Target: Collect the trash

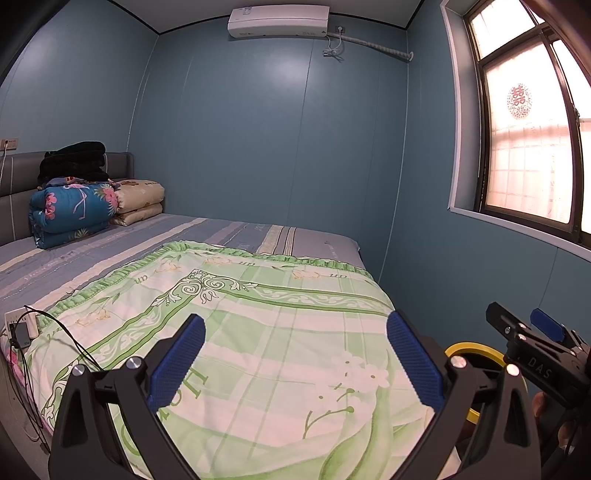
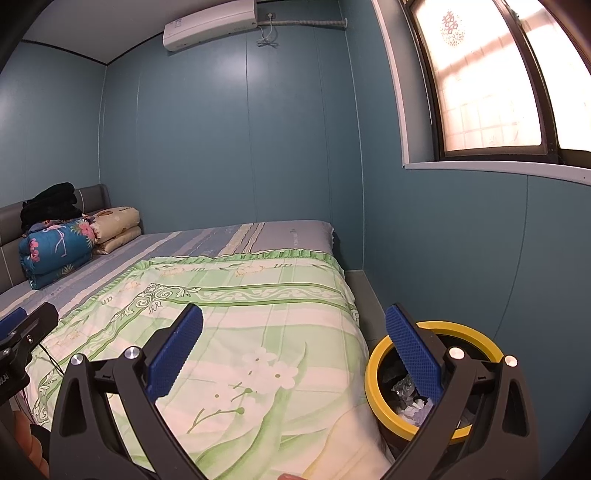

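One trash bin [image 2: 373,373] with a yellow rim stood on the floor at the bed's near right corner, at 4 o'clock in the right wrist view. Crumpled clear and whitish trash [image 2: 408,402] lay inside it; piece count could not be told. In the left wrist view only an arc of the bin's yellow rim [image 1: 469,349] showed at 4 o'clock, behind the fingers.

Right gripper [image 2: 293,354]: two blue-padded fingers spread wide, nothing between them. Its right finger [image 2: 413,354] overlapped the bin opening in the picture; contact could not be told. Left gripper [image 1: 295,356]: two fingers also spread wide, nothing held, above the bedspread. The right gripper's body [image 1: 532,350] showed at 4 o'clock in the left view.

One bed [image 2: 288,230] with a grey-blue striped sheet filled the middle. One green-and-white floral bedspread [image 1: 258,332] covered its near half. At 9 o'clock, against the grey headboard [image 1: 14,173], sat three folded bedding items: one blue floral quilt [image 1: 70,210], one beige quilt [image 1: 140,201] just beside it, one black blanket [image 1: 74,160] on top.

One white charger block with black cables [image 1: 22,326] lay on the bed's left edge at 8 o'clock. One air conditioner [image 1: 279,20] hung at 12 o'clock. One window [image 1: 524,140] at 2 o'clock carried one red decal [image 1: 519,101].
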Demonstrator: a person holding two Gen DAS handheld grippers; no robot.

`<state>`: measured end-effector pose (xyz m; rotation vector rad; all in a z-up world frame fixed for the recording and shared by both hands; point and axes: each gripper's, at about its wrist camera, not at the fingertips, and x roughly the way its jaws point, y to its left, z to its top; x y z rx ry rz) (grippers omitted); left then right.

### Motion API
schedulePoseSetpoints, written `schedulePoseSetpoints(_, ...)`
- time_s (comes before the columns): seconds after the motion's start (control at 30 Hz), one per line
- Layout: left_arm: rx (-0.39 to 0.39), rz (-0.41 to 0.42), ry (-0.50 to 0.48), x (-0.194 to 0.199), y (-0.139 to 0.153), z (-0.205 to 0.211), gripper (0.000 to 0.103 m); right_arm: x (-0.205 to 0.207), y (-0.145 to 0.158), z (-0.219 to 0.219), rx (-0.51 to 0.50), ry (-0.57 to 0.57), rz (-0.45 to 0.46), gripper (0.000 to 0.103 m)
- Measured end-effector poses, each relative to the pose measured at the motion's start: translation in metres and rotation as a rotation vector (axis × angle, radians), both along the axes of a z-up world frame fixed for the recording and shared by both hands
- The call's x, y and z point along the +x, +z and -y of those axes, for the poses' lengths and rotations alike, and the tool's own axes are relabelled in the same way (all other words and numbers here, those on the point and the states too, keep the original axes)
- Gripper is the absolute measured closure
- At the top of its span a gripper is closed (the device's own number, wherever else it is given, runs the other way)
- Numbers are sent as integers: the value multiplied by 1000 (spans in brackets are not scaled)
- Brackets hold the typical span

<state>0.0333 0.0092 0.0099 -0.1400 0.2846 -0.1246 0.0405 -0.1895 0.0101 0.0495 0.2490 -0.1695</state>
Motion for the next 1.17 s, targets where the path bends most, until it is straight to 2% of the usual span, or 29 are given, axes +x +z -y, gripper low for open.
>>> schedulePoseSetpoints(0.73, 4, 12, -2, 0, -2, 0, 8, 1, -4, 2, 8, -3, -8, 8)
schedulePoseSetpoints(1.17, -9, -12, -17, 6, -4, 0, 8, 2, -5, 2, 9, -3, -13, 8)
